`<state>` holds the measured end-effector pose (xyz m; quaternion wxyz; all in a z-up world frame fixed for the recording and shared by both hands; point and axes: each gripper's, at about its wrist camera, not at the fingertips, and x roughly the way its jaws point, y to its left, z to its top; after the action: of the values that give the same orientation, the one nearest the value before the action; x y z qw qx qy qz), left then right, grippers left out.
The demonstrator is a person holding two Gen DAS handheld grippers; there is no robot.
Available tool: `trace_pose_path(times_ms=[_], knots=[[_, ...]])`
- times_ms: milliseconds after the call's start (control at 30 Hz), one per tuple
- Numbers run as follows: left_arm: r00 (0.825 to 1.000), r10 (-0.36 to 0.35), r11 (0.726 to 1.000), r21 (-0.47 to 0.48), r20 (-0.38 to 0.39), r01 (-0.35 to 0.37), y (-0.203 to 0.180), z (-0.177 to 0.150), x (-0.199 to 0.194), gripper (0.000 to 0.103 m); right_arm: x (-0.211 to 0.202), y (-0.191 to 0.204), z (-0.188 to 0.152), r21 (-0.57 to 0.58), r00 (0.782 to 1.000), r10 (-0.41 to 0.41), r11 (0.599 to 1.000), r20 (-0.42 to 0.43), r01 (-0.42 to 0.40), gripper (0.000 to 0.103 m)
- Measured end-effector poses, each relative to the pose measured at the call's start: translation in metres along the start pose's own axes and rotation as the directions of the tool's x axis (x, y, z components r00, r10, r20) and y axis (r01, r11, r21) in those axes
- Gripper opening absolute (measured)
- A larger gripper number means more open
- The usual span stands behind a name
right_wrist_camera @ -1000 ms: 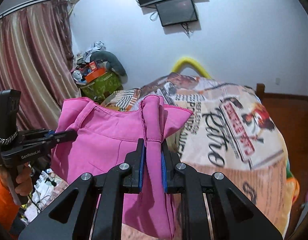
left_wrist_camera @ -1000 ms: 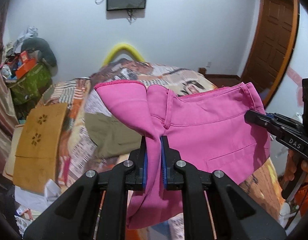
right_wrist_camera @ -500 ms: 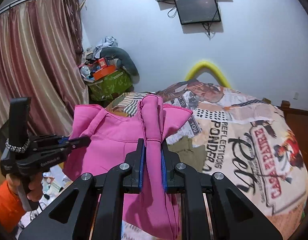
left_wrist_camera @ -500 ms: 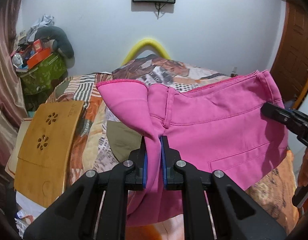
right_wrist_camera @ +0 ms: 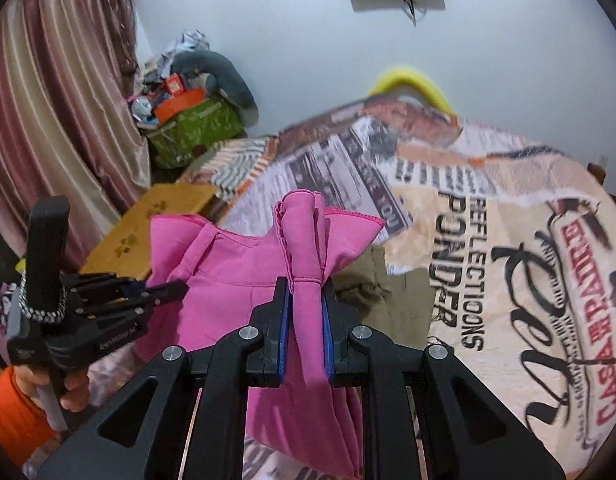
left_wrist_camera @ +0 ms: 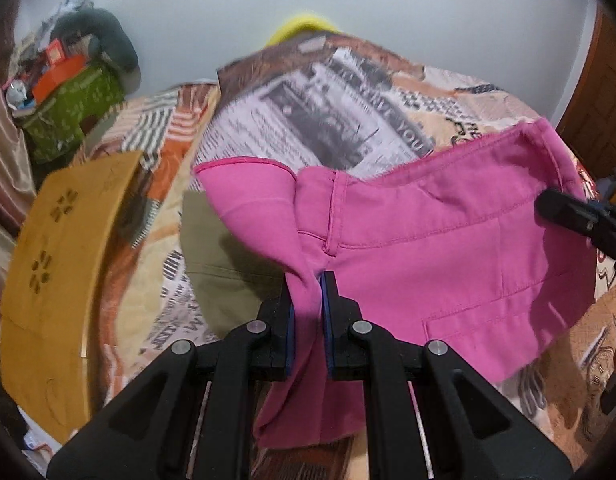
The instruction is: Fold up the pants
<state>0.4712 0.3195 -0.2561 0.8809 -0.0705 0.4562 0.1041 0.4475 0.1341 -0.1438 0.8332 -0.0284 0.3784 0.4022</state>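
Pink pants [left_wrist_camera: 428,248] stretched in air between left gripper [left_wrist_camera: 308,300] and right gripper [right_wrist_camera: 306,308], both clamped on waistband; now lower, nearer printed bedspread [right_wrist_camera: 508,240] than second ago: lay-down imminent.

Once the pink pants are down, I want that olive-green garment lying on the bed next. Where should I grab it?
Probably the olive-green garment's near edge, coming from the foot of the printed bedspread: it lies flat and its left side is tucked under the hanging pink fabric pants. Both grippers, left and right, are clamped on the pants.
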Motion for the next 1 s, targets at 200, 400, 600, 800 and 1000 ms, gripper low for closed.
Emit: trace_pose_path(times_ms=[200,400,600,800,1000], knots=[[0.999,-0.042,0.998,-0.045,-0.010,0.041,0.008,-0.001,0.017,0.026,0.017,-0.025,-0.015,0.088,0.999,0.033,0.996,-0.006,-0.032,0.018],[0.997,0.073,0.997,-0.001,-0.036,-0.073,0.014,-0.016,0.010,0.029,0.004,-0.042,-0.024,0.081,0.997,-0.060,0.995,-0.040,0.063,0.026],[0.992,0.097,0.995,-0.015,-0.082,-0.099,0.028,-0.032,-0.001,0.028,-0.017,-0.046,-0.027,0.033,0.989,-0.132,0.990,-0.063,0.134,0.032],[0.997,0.072,0.997,-0.029,-0.018,-0.073,0.022,-0.027,-0.054,0.028,-0.047,-0.026,-0.014,-0.032,0.992,-0.120,0.992,-0.028,0.119,0.032],[0.991,0.020,1.000,0.016,0.136,-0.022,-0.004,-0.020,-0.154,0.028,-0.115,0.019,0.005,-0.102,0.993,-0.080,0.991,0.091,0.090,0.032]])
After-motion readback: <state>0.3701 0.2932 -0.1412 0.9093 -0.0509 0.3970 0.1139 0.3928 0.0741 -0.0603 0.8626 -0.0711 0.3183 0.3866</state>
